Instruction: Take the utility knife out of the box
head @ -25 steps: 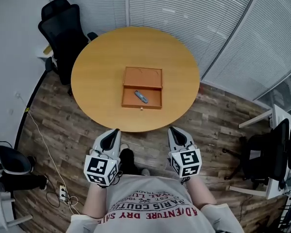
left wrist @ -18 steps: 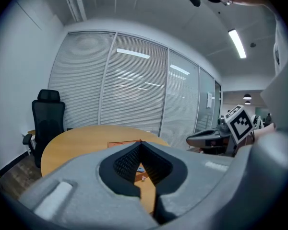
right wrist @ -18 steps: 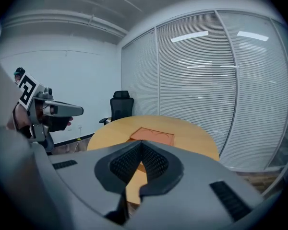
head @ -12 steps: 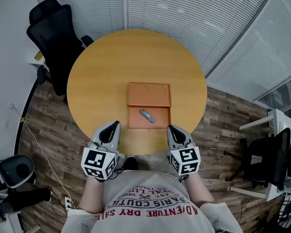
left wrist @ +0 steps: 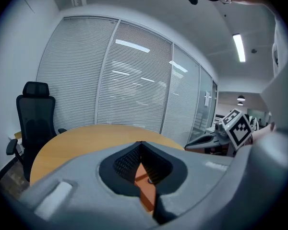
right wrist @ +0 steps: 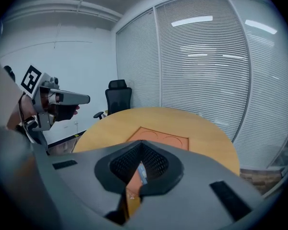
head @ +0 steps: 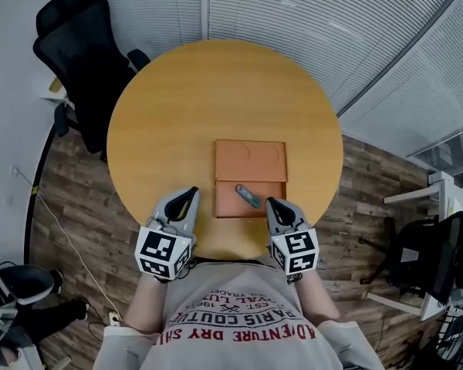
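An orange box (head: pixel 251 160) lies on the round wooden table (head: pixel 162 114), its shallow drawer pulled out toward me. In the drawer lies the grey-blue utility knife (head: pixel 248 196). My left gripper (head: pixel 190 193) hovers over the table's near edge, just left of the drawer, jaws shut and empty. My right gripper (head: pixel 275 203) hangs just right of the drawer, also shut with nothing in it. In the right gripper view the knife (right wrist: pixel 141 172) shows through the gap under the closed tips (right wrist: pixel 141 144). The left gripper view shows a strip of the box (left wrist: pixel 144 178) below its closed tips (left wrist: pixel 140 143).
A black office chair (head: pixel 77 52) stands at the table's far left. Glass walls with blinds (head: pixel 309 21) run behind the table. A white desk and another dark chair (head: pixel 436 245) sit at the right. A cable (head: pixel 62 222) trails over the wooden floor on the left.
The table and box have come closer. Both grippers have moved forward from above the floor to the table's near edge, flanking the drawer. Both stay shut.
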Demonstrator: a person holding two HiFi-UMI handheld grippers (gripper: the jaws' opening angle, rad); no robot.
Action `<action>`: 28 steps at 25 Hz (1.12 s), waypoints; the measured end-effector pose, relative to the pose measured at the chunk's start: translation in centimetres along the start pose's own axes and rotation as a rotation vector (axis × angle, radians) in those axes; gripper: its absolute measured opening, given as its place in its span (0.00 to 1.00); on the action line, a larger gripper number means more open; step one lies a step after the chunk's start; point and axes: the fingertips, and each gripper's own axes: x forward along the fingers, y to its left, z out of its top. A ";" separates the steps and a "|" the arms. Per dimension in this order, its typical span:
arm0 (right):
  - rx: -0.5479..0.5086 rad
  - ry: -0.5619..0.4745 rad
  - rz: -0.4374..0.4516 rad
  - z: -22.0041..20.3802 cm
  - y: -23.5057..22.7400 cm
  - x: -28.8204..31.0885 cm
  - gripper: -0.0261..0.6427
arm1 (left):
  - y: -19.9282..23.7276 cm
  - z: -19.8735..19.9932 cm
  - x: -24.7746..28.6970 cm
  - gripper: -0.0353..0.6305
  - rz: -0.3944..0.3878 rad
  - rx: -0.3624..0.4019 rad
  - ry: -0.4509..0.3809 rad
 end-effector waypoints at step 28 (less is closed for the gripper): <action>-0.343 0.690 0.306 -14.4 0.7 14.4 0.35 | 4.0 -6.4 4.2 0.05 0.171 -0.163 0.191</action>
